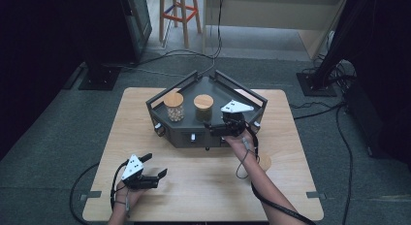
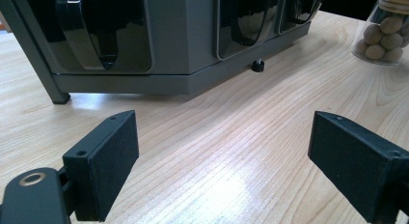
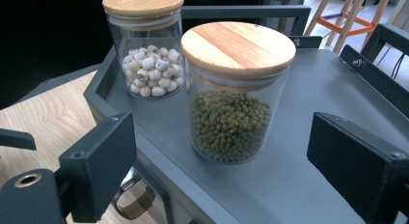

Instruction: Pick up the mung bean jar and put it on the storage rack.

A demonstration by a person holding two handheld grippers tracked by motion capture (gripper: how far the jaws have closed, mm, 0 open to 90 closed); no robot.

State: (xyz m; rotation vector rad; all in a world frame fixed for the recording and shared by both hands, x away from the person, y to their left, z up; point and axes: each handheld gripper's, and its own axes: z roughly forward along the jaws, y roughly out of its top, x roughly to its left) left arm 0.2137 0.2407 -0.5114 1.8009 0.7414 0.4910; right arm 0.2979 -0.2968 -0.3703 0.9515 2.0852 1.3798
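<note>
The right tool (image 1: 224,124) hung released over the front edge of the grey stand (image 1: 186,133), its jaws spread wide toward the jar of green beans (image 3: 229,96). That jar stood upright on the stand's top, with the jar of white seeds (image 3: 147,45) just behind and beside it, apart. The left tool (image 1: 154,167) rested released above the bare wooden surface (image 1: 203,186), well apart from both jars.

Beyond my table (image 1: 203,186) a wooden stool with orange rungs (image 1: 178,14) stands on the grey floor (image 1: 58,137). Black cables (image 1: 339,133) trail across that floor, and a dark stand base (image 1: 99,77) sits far left.
</note>
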